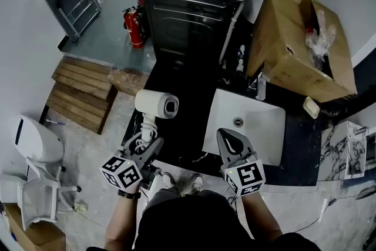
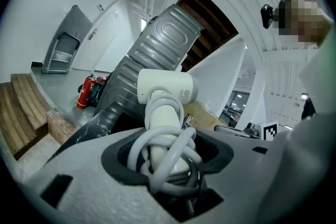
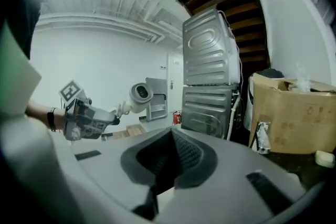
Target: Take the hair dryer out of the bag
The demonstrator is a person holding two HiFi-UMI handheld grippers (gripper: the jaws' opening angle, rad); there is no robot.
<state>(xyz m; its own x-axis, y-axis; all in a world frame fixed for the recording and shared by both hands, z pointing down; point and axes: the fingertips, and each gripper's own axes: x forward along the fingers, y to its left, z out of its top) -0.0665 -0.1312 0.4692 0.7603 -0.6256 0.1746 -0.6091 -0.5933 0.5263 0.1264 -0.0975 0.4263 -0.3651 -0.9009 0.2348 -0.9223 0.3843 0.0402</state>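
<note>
My left gripper (image 1: 148,147) is shut on the handle of a white hair dryer (image 1: 156,104), whose grey-white cord (image 2: 167,157) is coiled round the handle between the jaws. The dryer's barrel (image 2: 165,86) stands above the jaws, held in the air at the left end of the black counter. The right gripper view shows that dryer (image 3: 140,93) sticking up from my left gripper (image 3: 113,114). My right gripper (image 1: 226,138) hangs over the white sink, its jaws (image 3: 170,157) shut with nothing between them. No bag is in view.
A white sink (image 1: 261,129) is set in the black counter (image 1: 182,91). An open cardboard box (image 1: 294,50) stands at the back right. Stacked metal appliances (image 1: 191,3), a red fire extinguisher (image 1: 134,26) and wooden boards (image 1: 79,91) lie beyond.
</note>
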